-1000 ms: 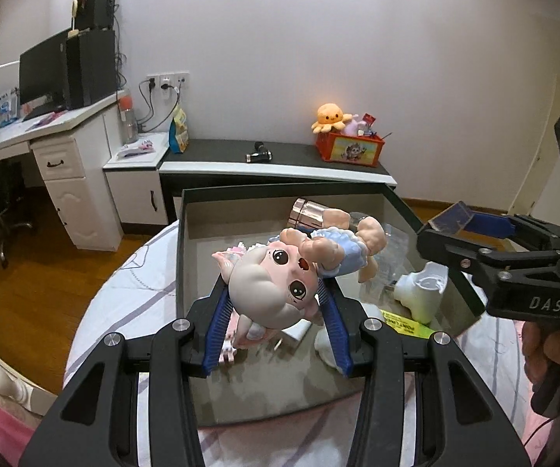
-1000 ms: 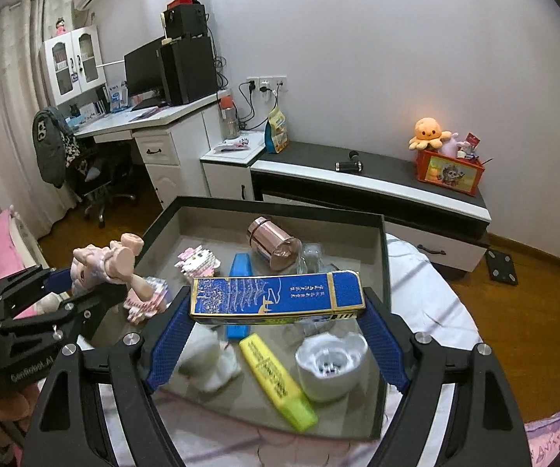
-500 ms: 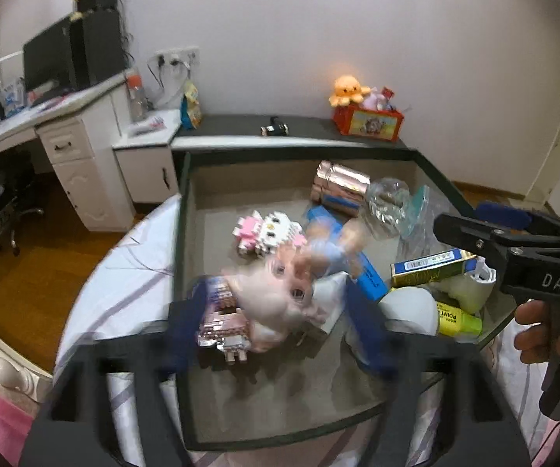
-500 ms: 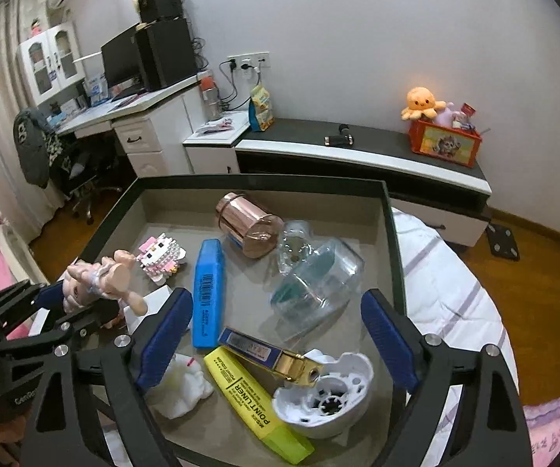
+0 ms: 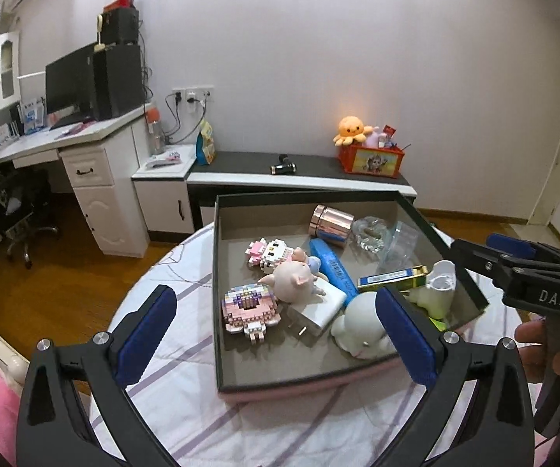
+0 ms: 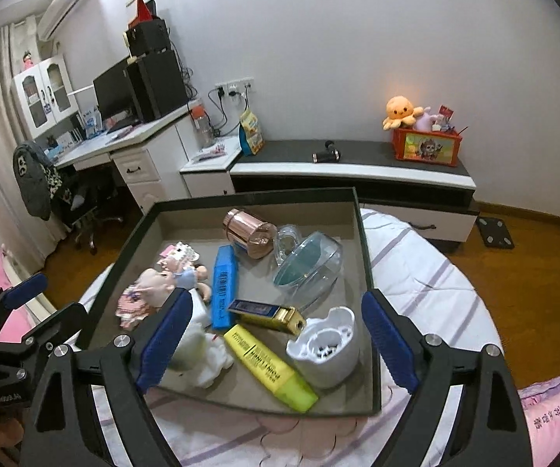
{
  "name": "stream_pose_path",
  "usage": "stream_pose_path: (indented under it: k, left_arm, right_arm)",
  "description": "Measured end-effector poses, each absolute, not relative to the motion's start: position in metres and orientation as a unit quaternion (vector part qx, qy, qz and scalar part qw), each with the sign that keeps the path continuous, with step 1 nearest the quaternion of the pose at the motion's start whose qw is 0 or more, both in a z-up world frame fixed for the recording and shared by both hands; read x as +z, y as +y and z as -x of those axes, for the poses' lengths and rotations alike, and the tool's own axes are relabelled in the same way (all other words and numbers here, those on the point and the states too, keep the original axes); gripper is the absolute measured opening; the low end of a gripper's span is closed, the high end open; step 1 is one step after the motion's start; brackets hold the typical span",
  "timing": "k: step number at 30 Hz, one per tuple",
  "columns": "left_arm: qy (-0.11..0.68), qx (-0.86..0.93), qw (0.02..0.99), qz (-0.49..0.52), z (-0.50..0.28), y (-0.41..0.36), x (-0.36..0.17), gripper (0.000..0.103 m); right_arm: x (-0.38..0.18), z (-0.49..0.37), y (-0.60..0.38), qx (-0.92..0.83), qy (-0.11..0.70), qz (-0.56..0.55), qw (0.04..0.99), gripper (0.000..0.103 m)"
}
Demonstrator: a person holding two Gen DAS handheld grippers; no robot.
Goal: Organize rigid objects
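Left gripper [image 5: 276, 323]: jaws spread wide, nothing between them, hanging over the near left part of the box.
Right gripper [image 6: 276, 338]: also spread wide and empty, over the near edge of the box.
Box [image 6: 365, 233]: dark-rimmed, shallow, grey inside, on a striped cloth; every item below lies in it.
Highlighter [image 6: 270, 367]: near the box's front wall; long axis runs from centre toward the near right corner. Light, stiff, smooth plastic; best pinched across the middle of its flat sides.
White cup [image 6: 324, 346]: just right of the highlighter, tipped, mouth facing the camera. Hard, probably slippery; take it by the rim.
Gold-capped blue case [image 6: 266, 313]: behind the highlighter, lying crosswise, gold end to the right.
Blue bar [image 6: 224, 286]: long axis front to back.
Pig doll [image 5: 293, 276]: left of centre, lying down; rigid, rounded head likely to slip.
Copper can [image 6: 249, 233]: near the back wall, on its side.
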State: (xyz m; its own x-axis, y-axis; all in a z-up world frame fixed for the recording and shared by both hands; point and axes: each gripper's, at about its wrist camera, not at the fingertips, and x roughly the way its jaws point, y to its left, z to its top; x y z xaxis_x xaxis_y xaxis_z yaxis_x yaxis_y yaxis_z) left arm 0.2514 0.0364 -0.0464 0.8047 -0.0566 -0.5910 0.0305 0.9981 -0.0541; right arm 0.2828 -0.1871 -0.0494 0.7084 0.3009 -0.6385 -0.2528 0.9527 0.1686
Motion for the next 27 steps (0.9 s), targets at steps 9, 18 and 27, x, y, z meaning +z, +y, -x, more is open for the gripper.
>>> stream_pose_path:
  k: [9,18,27]
  left_arm:
    - [0.292,-0.012,0.956,0.022,-0.205,0.037,-0.024,0.103]
    - [0.275,-0.008,0.961,0.025,-0.157,0.033,-0.01,0.103]
    - [0.275,-0.007,0.961,0.038,-0.123,0.029,-0.012,0.103]
  right_arm:
    - [-0.026,-0.231,-0.194,0.137,0.323,-0.042,0.936,0.09]
    - [-0.015,-0.18,-0.194,0.125,0.306,-0.036,0.943,0.09]
    - [-0.019,-0.138,-0.196,0.112,0.304,-0.028,0.946,0.09]
